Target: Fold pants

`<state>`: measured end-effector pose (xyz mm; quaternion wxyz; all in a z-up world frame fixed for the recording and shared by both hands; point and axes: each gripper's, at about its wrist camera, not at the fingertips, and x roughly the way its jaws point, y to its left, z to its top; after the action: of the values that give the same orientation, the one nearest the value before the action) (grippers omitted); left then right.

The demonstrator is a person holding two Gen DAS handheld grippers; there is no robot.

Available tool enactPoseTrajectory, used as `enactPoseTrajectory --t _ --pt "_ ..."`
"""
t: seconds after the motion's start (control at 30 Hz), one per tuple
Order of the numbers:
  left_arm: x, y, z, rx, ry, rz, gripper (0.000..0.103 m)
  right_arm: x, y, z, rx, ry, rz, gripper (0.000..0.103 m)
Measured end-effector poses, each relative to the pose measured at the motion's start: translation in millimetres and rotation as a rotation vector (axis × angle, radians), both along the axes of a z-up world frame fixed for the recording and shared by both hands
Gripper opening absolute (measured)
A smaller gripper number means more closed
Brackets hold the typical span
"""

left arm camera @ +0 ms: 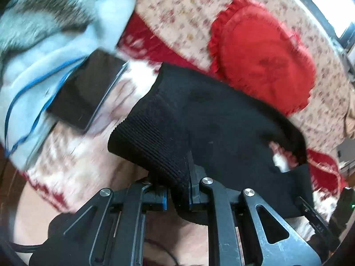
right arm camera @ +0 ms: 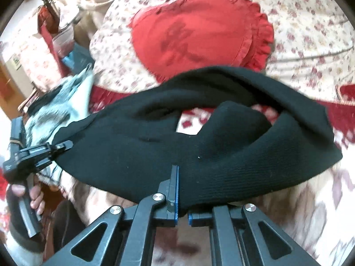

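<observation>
Writing: you have none to read; the pale mark on the side of your left gripper (right arm camera: 64,145), at the left edge of the right wrist view, is too small and blurred to make out.
Left fingers: your left gripper's (left arm camera: 177,186) fingers are drawn nearly together and clamp the ribbed hem of the black knitted pants (left arm camera: 199,115) at bottom centre of the left wrist view; cloth fills the narrow gap between the blue pads.
Right fingers: your right gripper (right arm camera: 182,201) is closed just as tightly, its fingers pinching the lower edge of the black pants (right arm camera: 155,146) at bottom centre of the right wrist view.
Left hand: your hand (right arm camera: 33,196) wraps the left gripper's handle at lower left of the right wrist view.
Pants: they hang bunched in a dark band across the middle of both views, held at one edge by both grippers, above the bed's red-and-white patterned blanket (left arm camera: 66,166).
Red cushion: a frilled red fabric cushion (right arm camera: 195,31) lies in the upper part of the right wrist view, on the cream floral bedspread (right arm camera: 310,33), its lower edge hidden behind the pants.
Upper left, left wrist view: a pale blue and grey fleecy garment (left arm camera: 44,22), a blue cable (left arm camera: 31,93) across it, a flat black rectangular thing (left arm camera: 86,88) against it; all blurred.
</observation>
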<state>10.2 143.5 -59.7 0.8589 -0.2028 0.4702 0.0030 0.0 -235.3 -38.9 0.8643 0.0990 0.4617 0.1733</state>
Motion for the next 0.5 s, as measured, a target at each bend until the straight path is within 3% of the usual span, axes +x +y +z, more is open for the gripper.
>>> enactPoseTrajectory --t 0.1,0.17,0.3,0.37,0.5 --pt "-3.9 6.3 -25.6 -0.012 0.061 0.013 0.015 -5.4 11.1 -27.4 -0.064 0.097 0.016 0.006" --pt "-7.3 8.8 -27.8 -0.019 0.067 0.032 0.021 -8.4 7.2 -32.5 -0.037 0.111 0.010 0.008" --pt "-18.8 13.8 -8.4 0.050 0.057 0.052 0.029 -16.0 -24.7 -16.4 0.013 0.117 -0.040 0.021" --pt "-27.1 17.4 4.7 0.078 0.036 0.068 0.035 -24.0 -43.9 -7.0 -0.013 0.099 -0.080 0.026" --pt "-37.3 14.3 31.5 0.151 -0.022 0.078 0.035 -33.9 -82.2 8.9 -0.117 0.085 -0.180 0.028"
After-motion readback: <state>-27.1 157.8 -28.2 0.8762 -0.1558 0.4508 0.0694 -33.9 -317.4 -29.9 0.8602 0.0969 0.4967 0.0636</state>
